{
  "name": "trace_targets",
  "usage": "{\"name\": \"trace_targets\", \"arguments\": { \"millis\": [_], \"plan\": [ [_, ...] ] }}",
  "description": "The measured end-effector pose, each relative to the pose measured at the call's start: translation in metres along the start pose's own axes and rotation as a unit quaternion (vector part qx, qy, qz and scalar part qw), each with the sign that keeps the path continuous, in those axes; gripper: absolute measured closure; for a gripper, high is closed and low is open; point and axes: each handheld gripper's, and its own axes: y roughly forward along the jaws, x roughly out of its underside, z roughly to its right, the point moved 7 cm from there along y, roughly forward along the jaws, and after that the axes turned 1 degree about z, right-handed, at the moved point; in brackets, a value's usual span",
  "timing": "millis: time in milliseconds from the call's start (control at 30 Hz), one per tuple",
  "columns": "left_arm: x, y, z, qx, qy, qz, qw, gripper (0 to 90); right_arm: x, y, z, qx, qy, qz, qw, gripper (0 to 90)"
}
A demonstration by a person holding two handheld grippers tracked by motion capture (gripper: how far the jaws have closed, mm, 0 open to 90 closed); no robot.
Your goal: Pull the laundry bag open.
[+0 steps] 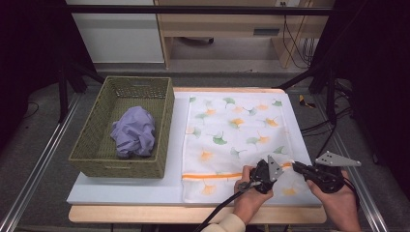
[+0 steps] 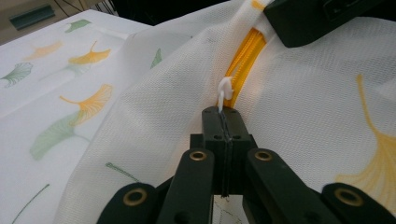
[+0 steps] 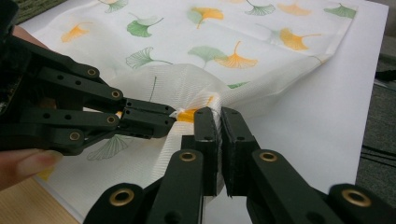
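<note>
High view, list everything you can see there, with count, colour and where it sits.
Mesh bag: one, white with green and orange leaf print, flat on the board's right half.
Zip: one, orange, across the bag's near end.
Zip pull: one, white, pinched by the left gripper.
Basket: one, olive wicker, on the board's left.
Cloth: one, lilac, crumpled inside the basket.
Board: one, pale, on the wooden table.
Left gripper: black, shut on the zip pull.
Right gripper: black, shut on the bag beside the zip.
</note>
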Motion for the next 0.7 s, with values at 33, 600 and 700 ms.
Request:
{"name": "trace_targets", "arguments": {
  "millis": [33,600,700],
  "plan": [
    [0.0005,-0.0003,0.0002,0.002,-0.003,0.002,1.0,90.0,0.0003,0.0002,-0.0006,-0.002,0.002,-0.001,1.0,85.9],
    [0.0032,-0.0016,0.0018,0.003,-0.011,-0.009,0.9999,90.0,0.0086,0.0015,-0.0032,-0.001,0.011,0.014,0.9998,85.6],
    [0.004,-0.002,0.0007,0.001,-0.014,-0.008,0.9999,90.0,0.0086,0.0027,-0.0046,0.005,0.016,0.017,0.9997,85.5]
  ]
}}
